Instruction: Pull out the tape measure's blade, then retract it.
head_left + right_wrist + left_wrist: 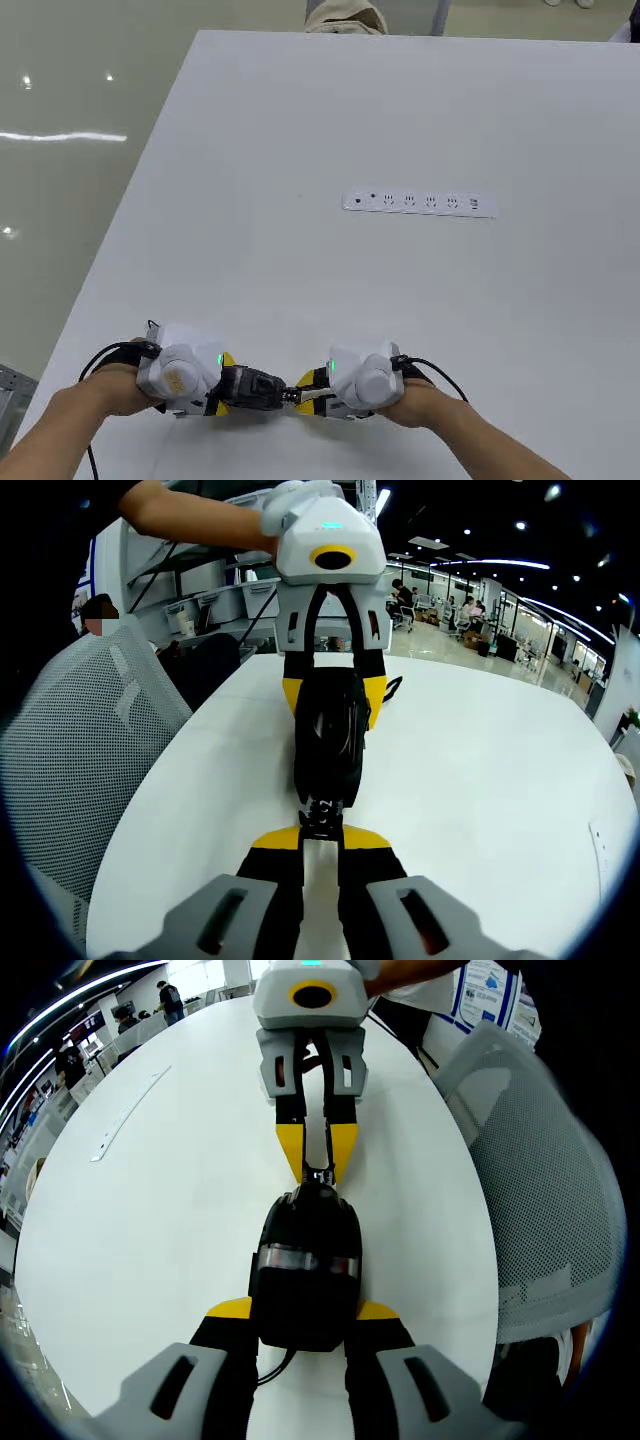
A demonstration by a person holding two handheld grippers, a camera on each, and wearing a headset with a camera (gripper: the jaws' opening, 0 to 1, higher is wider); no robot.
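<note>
A black tape measure (255, 388) lies near the front edge of the white table (350, 120). My left gripper (222, 385) is shut on its case, with a yellow fingertip on either side. In the left gripper view the case (305, 1270) sits between my left gripper (303, 1310) jaws. My right gripper (304, 393) faces it and is shut on the blade's end hook (320, 815). The hook stands right at the case's mouth, with almost no blade showing. In the right gripper view the case (330, 730) stands upright just beyond my right gripper (320, 838).
A white power strip (418, 203) lies flat at mid-table, well beyond the grippers. A grey mesh chair (540, 1190) stands beside the table's near edge. The table's left edge drops to a glossy floor (70, 140).
</note>
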